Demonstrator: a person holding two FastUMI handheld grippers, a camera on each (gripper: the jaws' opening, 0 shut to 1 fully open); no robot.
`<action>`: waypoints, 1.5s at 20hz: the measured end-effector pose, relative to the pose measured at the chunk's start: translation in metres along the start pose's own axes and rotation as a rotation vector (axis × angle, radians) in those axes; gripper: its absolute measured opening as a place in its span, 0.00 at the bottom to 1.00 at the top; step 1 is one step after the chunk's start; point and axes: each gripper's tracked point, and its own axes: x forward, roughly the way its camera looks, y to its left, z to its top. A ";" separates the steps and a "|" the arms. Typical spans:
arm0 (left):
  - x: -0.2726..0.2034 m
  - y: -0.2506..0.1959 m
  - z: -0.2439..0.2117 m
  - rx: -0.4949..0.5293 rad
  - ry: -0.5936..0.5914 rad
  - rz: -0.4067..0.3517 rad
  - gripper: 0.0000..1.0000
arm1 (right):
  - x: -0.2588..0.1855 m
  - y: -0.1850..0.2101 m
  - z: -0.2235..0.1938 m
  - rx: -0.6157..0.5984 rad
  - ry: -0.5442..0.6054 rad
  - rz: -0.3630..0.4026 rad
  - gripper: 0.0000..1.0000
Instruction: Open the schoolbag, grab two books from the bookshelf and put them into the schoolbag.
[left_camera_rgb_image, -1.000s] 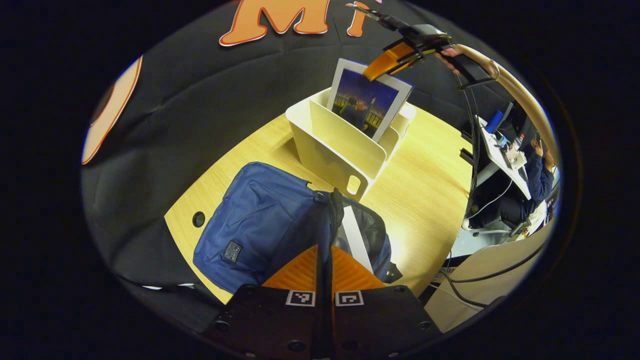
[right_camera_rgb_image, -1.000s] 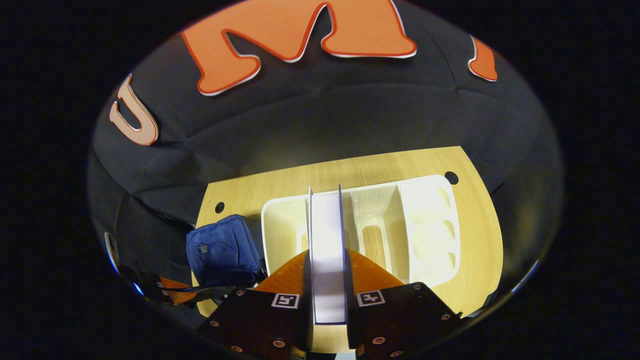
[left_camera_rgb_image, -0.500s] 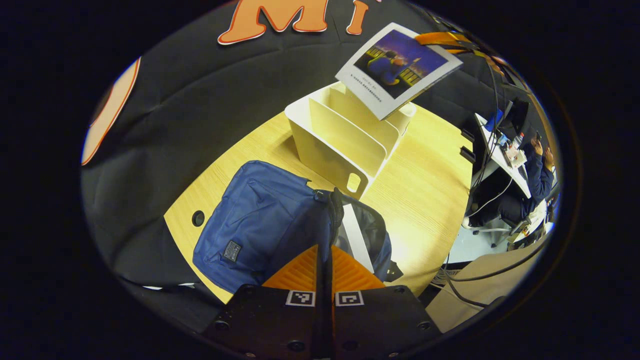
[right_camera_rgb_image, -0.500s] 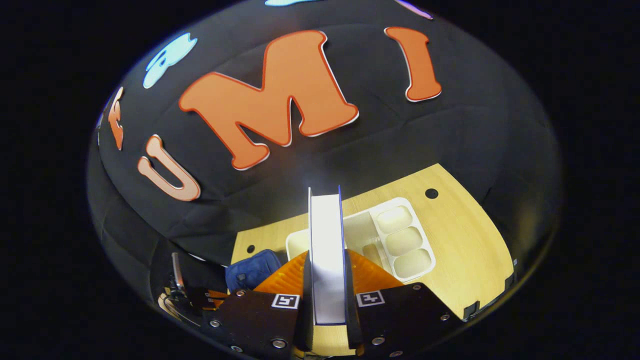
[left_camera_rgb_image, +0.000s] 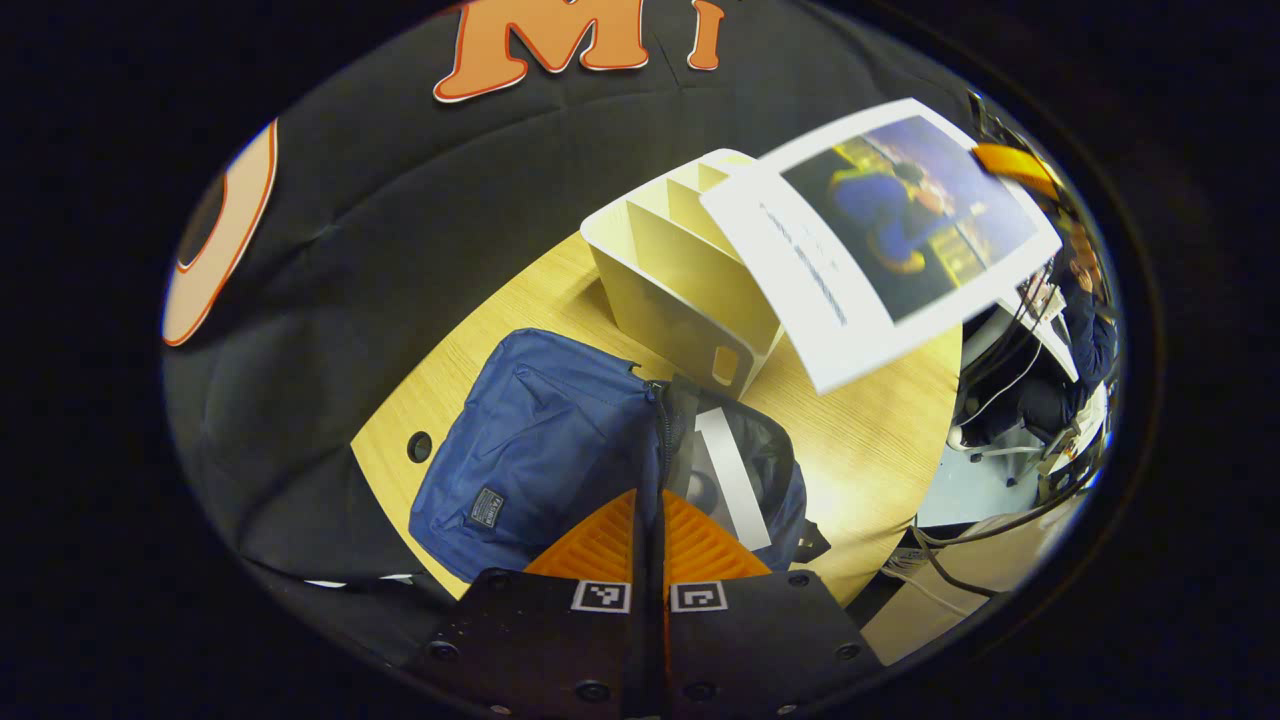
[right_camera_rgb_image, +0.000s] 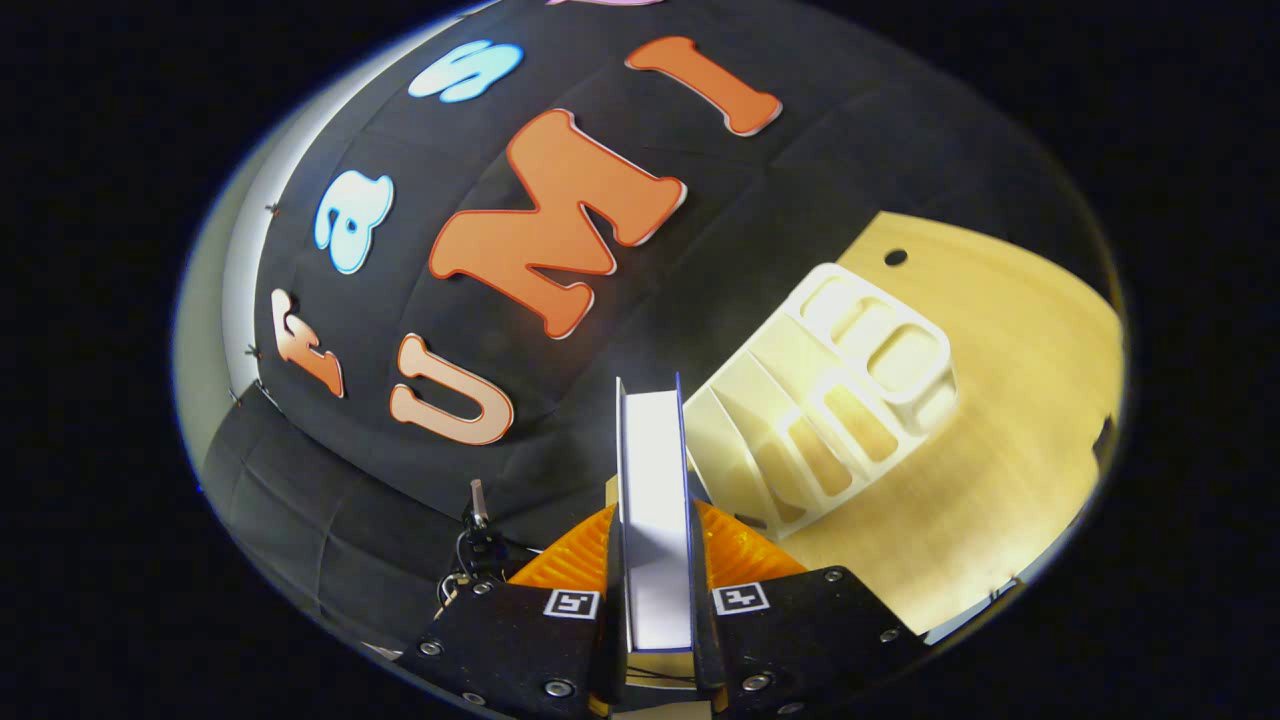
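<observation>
While the left gripper (left_camera_rgb_image: 648, 520) hangs low over the near edge of the pale wooden table (left_camera_rgb_image: 860, 440), its two fingers are pressed together on the dark zipped rim of the navy-blue fabric schoolbag (left_camera_rgb_image: 540, 440), holding the mouth of the bag open. The schoolbag lies on the near left part of the table, and inside its open right side the white edge of a book already in the bag (left_camera_rgb_image: 735, 475) stands between the dark lining walls. Just beyond the bag, toward the far wall, sits the cream plastic bookshelf with upright dividers (left_camera_rgb_image: 680, 270), and its compartments that show hold no books. To the right and higher up, the right gripper (left_camera_rgb_image: 1010, 165) comes in from the far right edge and holds a white-bordered book with a blue night-scene cover (left_camera_rgb_image: 880, 240) by its far corner; the book hangs tilted in the air over the right end of the bookshelf and the table, well above the bag. In the right gripper view, the right gripper (right_camera_rgb_image: 655, 560) is clamped on that book (right_camera_rgb_image: 655, 490), seen edge-on as a white block of pages between both fingers, and it is rolled so that the bookshelf (right_camera_rgb_image: 840, 400) and table (right_camera_rgb_image: 1010, 400) slant off to the right.
</observation>
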 end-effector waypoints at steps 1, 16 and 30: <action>-0.002 0.000 0.002 0.007 -0.006 0.007 0.01 | 0.002 -0.006 -0.015 0.057 -0.001 0.016 0.26; -0.024 -0.022 0.021 0.138 -0.036 -0.026 0.01 | 0.097 -0.045 -0.188 0.295 0.063 -0.027 0.27; -0.032 -0.036 0.028 0.172 -0.064 -0.073 0.01 | 0.201 -0.013 -0.242 0.261 0.198 -0.074 0.27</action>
